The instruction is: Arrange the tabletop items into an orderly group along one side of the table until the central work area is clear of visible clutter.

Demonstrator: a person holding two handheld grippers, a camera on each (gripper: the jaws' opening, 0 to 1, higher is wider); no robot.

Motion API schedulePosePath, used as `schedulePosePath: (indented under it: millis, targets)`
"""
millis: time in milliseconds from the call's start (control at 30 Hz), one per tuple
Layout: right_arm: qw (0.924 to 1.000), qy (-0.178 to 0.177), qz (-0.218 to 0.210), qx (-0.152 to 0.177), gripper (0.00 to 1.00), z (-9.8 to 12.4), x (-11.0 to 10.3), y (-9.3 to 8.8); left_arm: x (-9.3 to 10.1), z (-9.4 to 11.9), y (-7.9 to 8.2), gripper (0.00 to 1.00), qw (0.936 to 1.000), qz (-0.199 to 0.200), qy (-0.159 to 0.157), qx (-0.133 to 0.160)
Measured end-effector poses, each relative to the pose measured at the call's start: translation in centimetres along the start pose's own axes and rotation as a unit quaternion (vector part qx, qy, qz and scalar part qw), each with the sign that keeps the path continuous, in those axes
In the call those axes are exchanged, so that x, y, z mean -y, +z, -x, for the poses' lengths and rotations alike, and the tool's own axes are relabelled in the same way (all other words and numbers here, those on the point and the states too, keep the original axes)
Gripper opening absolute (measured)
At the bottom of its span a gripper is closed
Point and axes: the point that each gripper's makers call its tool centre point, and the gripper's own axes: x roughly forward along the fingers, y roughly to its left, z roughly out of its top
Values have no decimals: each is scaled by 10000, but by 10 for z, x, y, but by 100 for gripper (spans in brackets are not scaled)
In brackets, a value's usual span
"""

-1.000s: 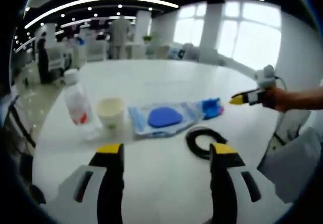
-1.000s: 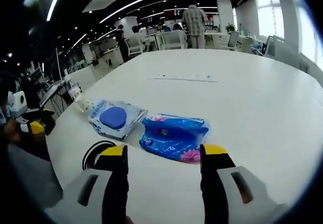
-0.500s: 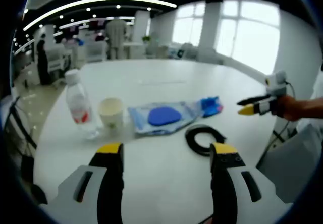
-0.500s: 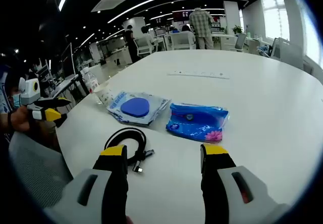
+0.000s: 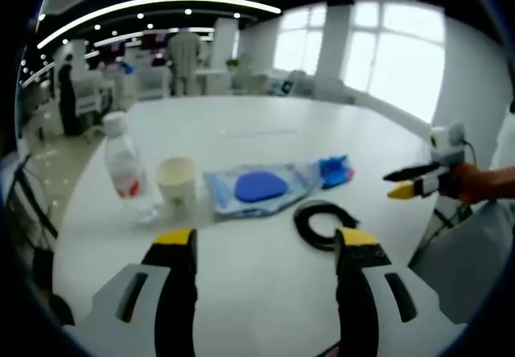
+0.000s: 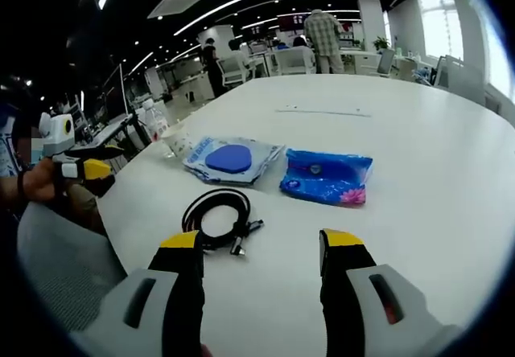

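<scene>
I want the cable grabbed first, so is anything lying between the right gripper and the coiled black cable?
Nothing visible does. The right gripper hangs open over bare table, and the black cable lies just beyond its jaws. The blue packet and clear pouch lie farther back.

In the left gripper view, a row lies on the counter (image 5: pixel 265 293): bottle (image 5: pixel 124 166) far left, cup (image 5: pixel 176 179) right of it, then the wipes pack (image 5: pixel 257 188) and the pouch (image 5: pixel 334 170). The coiled cable (image 5: pixel 322 224) lies nearer, right of centre.
</scene>
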Motion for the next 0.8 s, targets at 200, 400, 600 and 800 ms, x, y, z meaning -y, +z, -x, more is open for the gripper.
schedulePosePath:
  millis: [200, 400, 600, 800]
  targets:
    - [10000, 37, 34, -22, 58, -6, -3, 6, 1, 1, 1, 66, 10000, -7, 2, 4]
    - [9997, 46, 41, -233, 57, -28, -9, 8, 1, 2, 3, 66, 10000, -17, 23, 24]
    - [9989, 141, -16, -458, 54, -58, -23, 3, -1, 5, 5, 66, 10000, 3, 62, 60]
    - [9964, 181, 20, -827, 52, -81, -35, -16, -3, 9, 4, 66, 9999, -3, 106, 55]
